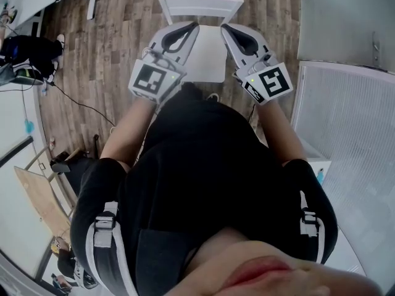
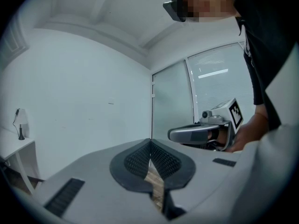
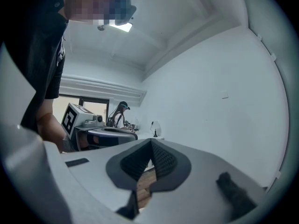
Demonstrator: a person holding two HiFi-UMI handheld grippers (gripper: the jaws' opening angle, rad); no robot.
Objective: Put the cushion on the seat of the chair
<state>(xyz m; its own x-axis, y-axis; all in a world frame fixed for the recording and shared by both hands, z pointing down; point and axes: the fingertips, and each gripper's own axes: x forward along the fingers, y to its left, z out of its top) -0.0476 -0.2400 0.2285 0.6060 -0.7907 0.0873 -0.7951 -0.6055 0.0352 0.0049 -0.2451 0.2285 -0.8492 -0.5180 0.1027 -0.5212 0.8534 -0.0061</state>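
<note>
My left gripper (image 1: 194, 25) and right gripper (image 1: 226, 27) hover over the chair (image 1: 208, 63), fingers clenched on nothing. No cushion in sight; risk: meeting it clenched, I'd only shove it.

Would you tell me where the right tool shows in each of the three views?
Head view: right tool above centre, over the chair's right side.
Left gripper view: right tool at mid right, side on.
Right gripper view: right tool at bottom centre, shut.
Shared landmark: the wood floor, in all three.
</note>
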